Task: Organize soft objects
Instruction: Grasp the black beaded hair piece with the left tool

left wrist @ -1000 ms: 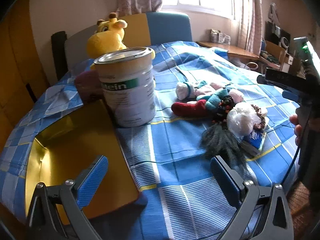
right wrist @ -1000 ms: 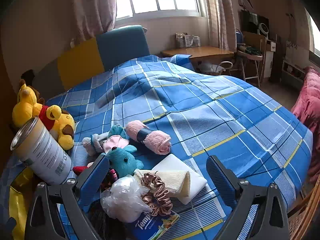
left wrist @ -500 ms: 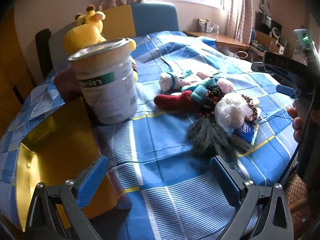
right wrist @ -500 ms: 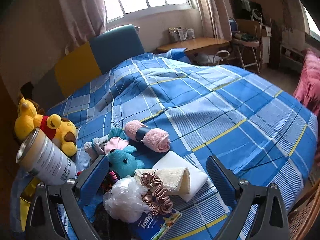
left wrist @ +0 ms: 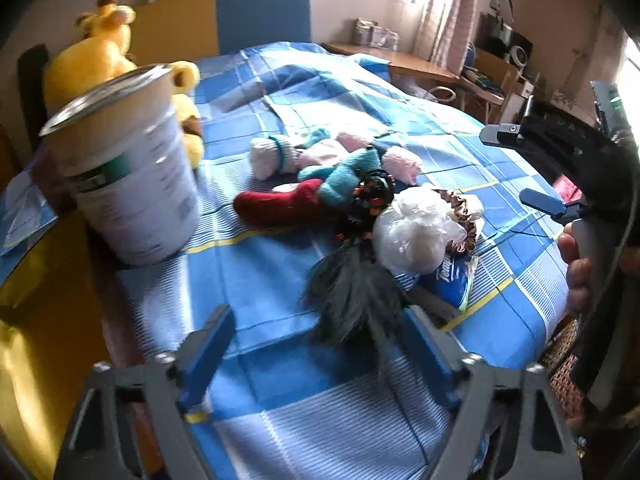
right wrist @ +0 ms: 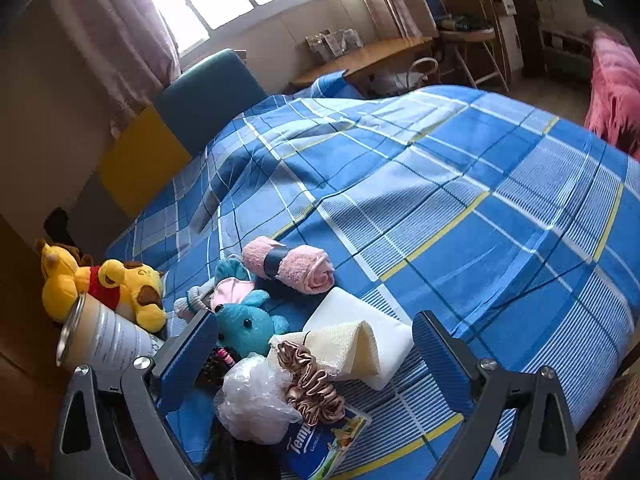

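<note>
While your left gripper (left wrist: pixel 316 350) hovers low over the blue plaid bedspread (right wrist: pixel 460 200) with its jaws spread wide and empty, the dark feathery tuft (left wrist: pixel 352 292) lies just ahead at 1 o'clock, and the white tin can (left wrist: pixel 124 164) stands at 10 o'clock beside the yellow plush toy (left wrist: pixel 100 52). Your right gripper (right wrist: pixel 316 360), jaws likewise apart and holding nothing, looks down on the soft pile: a teal plush toy (right wrist: pixel 246 326) at 11 o'clock, a rolled pink towel (right wrist: pixel 292 264) beyond it, a folded cream cloth (right wrist: pixel 344 344) and brown scrunchie (right wrist: pixel 312 384) at 12, with a crumpled plastic bag (right wrist: pixel 252 400) touching the tissue pack (right wrist: pixel 320 444) nearest you.
</note>
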The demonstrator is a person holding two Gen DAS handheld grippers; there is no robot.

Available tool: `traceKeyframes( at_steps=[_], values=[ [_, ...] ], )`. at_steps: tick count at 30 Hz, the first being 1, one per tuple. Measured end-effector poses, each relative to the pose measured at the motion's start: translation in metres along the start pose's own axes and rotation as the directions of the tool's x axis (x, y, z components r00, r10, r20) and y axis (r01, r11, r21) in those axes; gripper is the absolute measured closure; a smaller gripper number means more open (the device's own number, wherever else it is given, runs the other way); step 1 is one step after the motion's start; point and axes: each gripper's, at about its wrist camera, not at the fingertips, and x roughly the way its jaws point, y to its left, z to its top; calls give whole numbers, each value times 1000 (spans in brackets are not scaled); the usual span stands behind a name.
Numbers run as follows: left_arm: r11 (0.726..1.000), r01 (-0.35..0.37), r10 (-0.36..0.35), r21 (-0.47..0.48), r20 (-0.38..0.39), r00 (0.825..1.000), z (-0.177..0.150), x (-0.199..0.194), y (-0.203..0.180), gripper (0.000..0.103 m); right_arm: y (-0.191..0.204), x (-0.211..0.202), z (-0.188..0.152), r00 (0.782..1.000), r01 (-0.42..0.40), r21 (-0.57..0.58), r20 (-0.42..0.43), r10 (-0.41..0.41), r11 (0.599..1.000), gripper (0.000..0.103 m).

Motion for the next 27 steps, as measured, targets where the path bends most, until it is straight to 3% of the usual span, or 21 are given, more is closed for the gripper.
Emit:
traceKeyframes(
  at_steps=[2, 4, 8, 15, 16, 17, 18, 21, 24, 27],
  values=[
    [999, 26, -26, 23, -11, 1000, 5, 8, -3, 35, -1, 2, 0, 1000, -16, 13, -14, 16, 1000, 3],
    [997, 58, -57, 53, -30, 998, 8, 18, -8, 37, -1, 3, -1, 999, -22, 17, -23, 23, 1000, 3],
    [993, 64, -60, 102, -45, 997, 16, 37, -16, 31, -1, 6, -1, 999, -33, 19, -42, 34, 999, 3],
    [988, 87, -74, 129, -102, 992, 32, 86, -18, 33, 2, 11, -2, 998, -36, 8, -59, 36, 999, 3],
    [987, 91, -78, 129, -104, 992, 32, 91, -19, 51, 2, 11, -2, 998, -34, 7, -60, 34, 999, 3],
    [986, 108, -94, 123, -118, 989, 32, 97, -18, 85, 2, 12, -2, 998, -33, 6, -61, 33, 999, 3],
    [984, 155, -141, 84, -153, 978, 31, 102, -13, 90, 1, 12, -2, 997, -36, 6, -61, 37, 999, 3],
    [983, 186, -183, 9, -122, 975, 24, 92, 2, 90, 4, 12, -3, 997, -50, -5, -60, 50, 999, 8],
    [983, 181, -181, -10, -109, 977, 13, 77, 11, 90, 13, 15, -4, 995, -72, -47, -76, 69, 996, 17],
    [988, 151, -155, -39, -98, 983, 0, 62, 22, 91, 32, 20, -13, 987, -120, -134, -118, 104, 984, 18]
  ],
)
